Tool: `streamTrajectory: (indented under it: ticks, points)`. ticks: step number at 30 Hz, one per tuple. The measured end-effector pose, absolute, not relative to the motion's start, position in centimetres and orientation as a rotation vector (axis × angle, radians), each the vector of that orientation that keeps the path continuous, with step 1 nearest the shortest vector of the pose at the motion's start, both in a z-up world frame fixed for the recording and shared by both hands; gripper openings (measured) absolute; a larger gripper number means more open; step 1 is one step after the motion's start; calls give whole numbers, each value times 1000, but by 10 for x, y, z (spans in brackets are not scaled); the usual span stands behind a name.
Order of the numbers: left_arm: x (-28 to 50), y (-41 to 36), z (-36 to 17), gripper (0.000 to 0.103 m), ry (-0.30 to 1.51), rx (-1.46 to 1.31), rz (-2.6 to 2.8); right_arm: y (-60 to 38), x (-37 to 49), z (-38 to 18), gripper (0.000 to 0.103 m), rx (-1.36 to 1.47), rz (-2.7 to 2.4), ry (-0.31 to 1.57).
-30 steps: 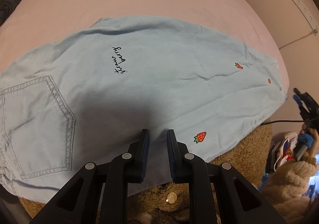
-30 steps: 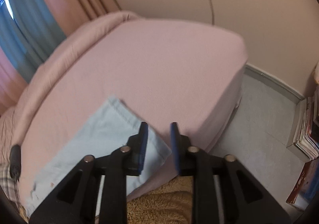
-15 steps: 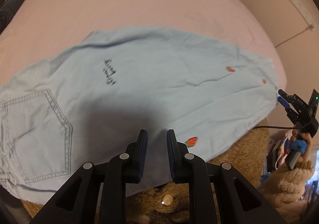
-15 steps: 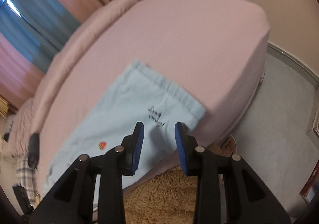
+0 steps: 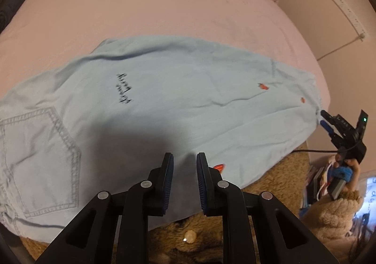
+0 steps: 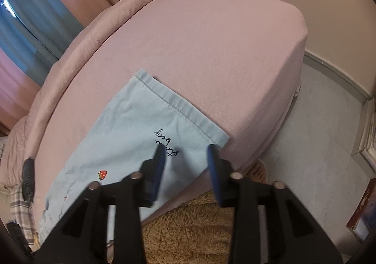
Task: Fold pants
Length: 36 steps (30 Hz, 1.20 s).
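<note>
Lying flat on the bed [image 6: 211,40], the pants [image 5: 164,104] stretched ahead of both grippers. The right gripper [image 6: 185,153] was opening over the hem corner, empty; closing too high would likely miss the cloth. The left gripper [image 5: 184,163] hung narrow and empty, so the fold could skew.
</note>
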<state>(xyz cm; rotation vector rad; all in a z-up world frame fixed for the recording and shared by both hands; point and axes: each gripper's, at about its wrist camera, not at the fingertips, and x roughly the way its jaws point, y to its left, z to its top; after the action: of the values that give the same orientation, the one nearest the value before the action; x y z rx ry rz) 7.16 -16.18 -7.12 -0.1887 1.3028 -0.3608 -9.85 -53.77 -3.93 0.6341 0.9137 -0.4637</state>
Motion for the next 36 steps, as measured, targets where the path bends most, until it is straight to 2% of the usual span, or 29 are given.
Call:
streamTrajectory:
  ticks: [2,10,16,17,18,22,23,30,32,36]
  points:
    - [73,-167,-72,17,1307,-178,-372,-540,-103,-37,62,593,-530,920]
    - [77,-173,-85,17,1337,-175,-363,-552,-100,-55,64,670,-502,937]
    - [76,-169,-88,24,1326,-217,-385,-555,-98,-74,64,779,-450,903]
    - [76,-168,-88,25,1325,-223,-387,-555,-100,-73,60,788,-453,894]
    - [75,-166,-88,25,1323,-233,-389,-555,-101,-72,50,783,-461,888]
    - [78,-161,-87,29,1322,-269,-400,-551,-109,-58,24,746,-492,870]
    - [78,-161,-86,31,1322,-278,-411,-549,-110,-49,6,739,-474,837]
    - [86,-157,-63,44,1259,-345,-482,-494,-86,27,7,573,-268,685]
    - [90,-157,-55,51,1231,-363,-495,-456,-74,44,7,480,-134,686]
    - [100,-157,-46,55,1195,-397,-529,-370,-60,44,7,376,136,764]
